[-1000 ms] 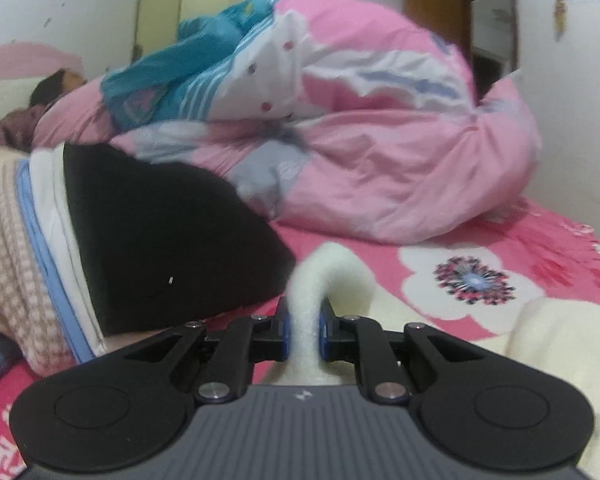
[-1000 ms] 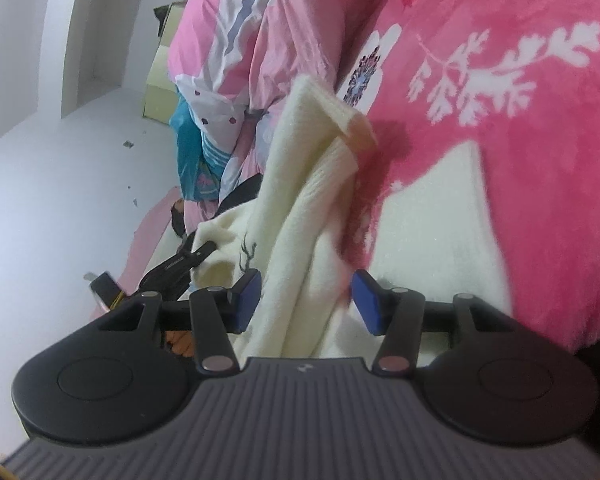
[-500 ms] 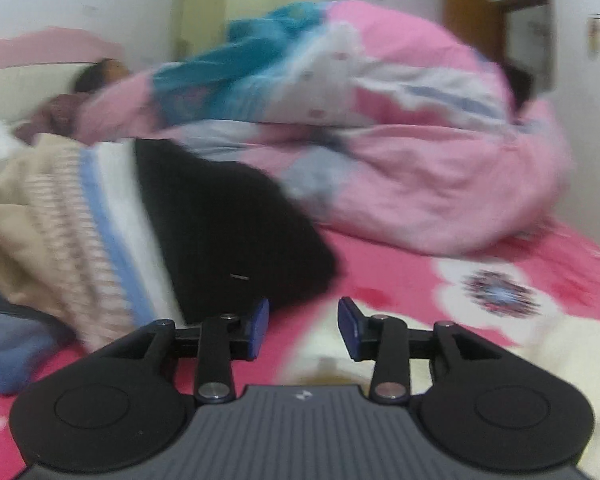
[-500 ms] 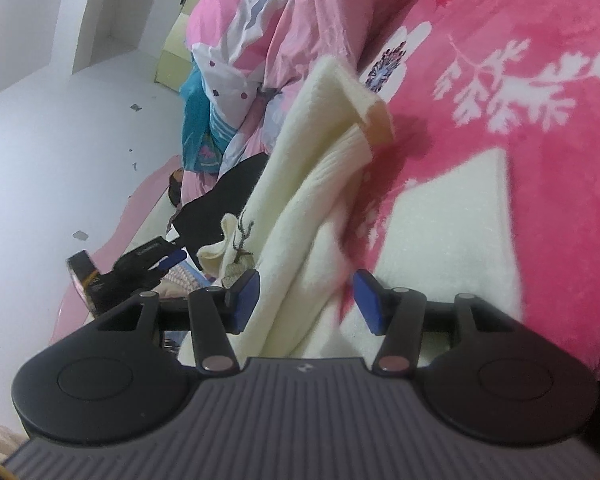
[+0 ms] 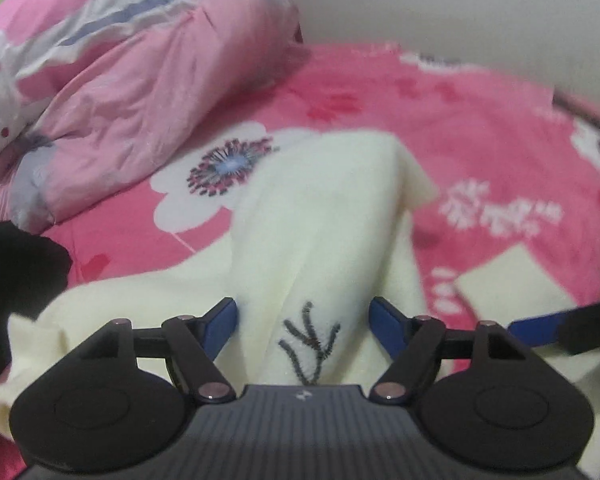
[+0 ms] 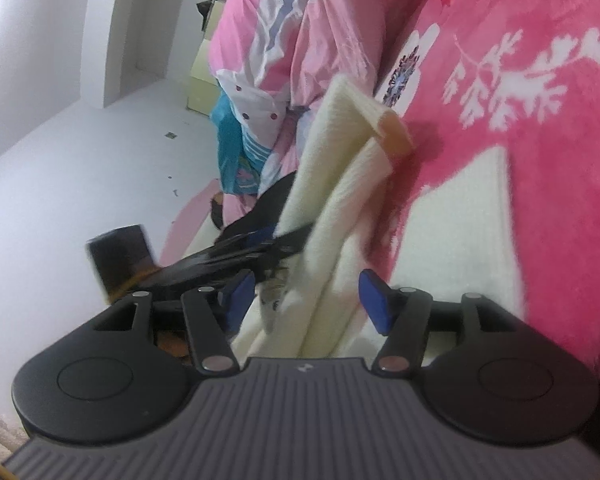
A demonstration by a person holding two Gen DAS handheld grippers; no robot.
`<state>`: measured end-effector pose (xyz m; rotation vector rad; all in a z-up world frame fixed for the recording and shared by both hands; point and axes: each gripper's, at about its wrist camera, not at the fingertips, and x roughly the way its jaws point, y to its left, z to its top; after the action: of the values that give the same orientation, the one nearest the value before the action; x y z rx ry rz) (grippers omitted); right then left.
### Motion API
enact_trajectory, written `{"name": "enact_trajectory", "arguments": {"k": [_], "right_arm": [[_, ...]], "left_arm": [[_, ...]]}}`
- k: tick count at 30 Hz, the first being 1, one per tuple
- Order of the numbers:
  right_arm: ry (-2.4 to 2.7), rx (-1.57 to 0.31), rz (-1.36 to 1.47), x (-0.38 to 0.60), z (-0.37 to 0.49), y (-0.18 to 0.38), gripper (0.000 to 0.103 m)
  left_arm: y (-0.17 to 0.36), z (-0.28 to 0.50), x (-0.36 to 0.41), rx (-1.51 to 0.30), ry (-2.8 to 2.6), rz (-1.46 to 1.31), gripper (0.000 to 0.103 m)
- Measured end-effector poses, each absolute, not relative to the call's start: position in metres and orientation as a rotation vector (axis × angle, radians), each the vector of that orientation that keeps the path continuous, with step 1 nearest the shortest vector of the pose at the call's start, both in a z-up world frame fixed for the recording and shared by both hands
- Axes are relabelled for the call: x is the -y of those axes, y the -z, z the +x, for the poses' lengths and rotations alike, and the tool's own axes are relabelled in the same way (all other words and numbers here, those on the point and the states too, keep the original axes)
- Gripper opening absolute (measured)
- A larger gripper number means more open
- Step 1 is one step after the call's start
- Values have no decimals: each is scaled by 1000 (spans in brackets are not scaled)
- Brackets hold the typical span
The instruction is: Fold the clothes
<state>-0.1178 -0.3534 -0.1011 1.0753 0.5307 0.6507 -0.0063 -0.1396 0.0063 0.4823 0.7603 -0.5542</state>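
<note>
A cream knit sweater (image 5: 324, 216) with a grey stitched mark lies bunched on the pink floral bedsheet (image 5: 460, 112). My left gripper (image 5: 304, 320) points down at it. Its jaws are opening wide, with a fold of the sweater between the blue pads but not pinched. In the right wrist view, which is rolled sideways, the right gripper (image 6: 306, 296) is level with the sweater (image 6: 340, 184). Its jaws are also opening, and loose folds lie between the pads without being pressed. One of the right gripper's fingers (image 5: 536, 330) shows at the right edge of the left wrist view.
A heaped pink quilt (image 5: 132, 80) fills the far left of the bed. A black garment (image 5: 16, 272) lies at the left edge beside the sweater. The wall stands behind the bed. The pink bedsheet (image 6: 540, 160) stretches beyond the sweater.
The left gripper let go of the cream fold it pinched, swung right and tipped down over the sweater, jaws spreading wide. The right gripper stayed put and its jaws widened a little.
</note>
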Motion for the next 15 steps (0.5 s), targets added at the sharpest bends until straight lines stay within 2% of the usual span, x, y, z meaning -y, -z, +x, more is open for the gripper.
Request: {"name": "enact_trajectory", "arguments": {"k": [2, 3, 4, 5, 6, 8, 15], "right_arm": [[-656, -527, 1078, 354, -117, 101, 60], [-656, -527, 1076, 354, -117, 101, 60], [-655, -527, 1073, 353, -117, 101, 60], [-653, -527, 1069, 353, -117, 100, 60], [-649, -529, 1063, 352, -117, 99, 60], [-640, -534, 1048, 351, -117, 97, 60], [-581, -578, 757, 321, -96, 65, 69]], "left_arm": [[-4, 3, 137, -801, 563, 437, 71], [-4, 8, 135, -822, 565, 400, 58], [-6, 11, 131, -834, 567, 364, 50], [-8, 13, 128, -836, 563, 334, 35], [-13, 14, 124, -827, 554, 310, 26], [-19, 14, 118, -800, 533, 271, 20], [-39, 20, 76, -699, 462, 107, 17]]}}
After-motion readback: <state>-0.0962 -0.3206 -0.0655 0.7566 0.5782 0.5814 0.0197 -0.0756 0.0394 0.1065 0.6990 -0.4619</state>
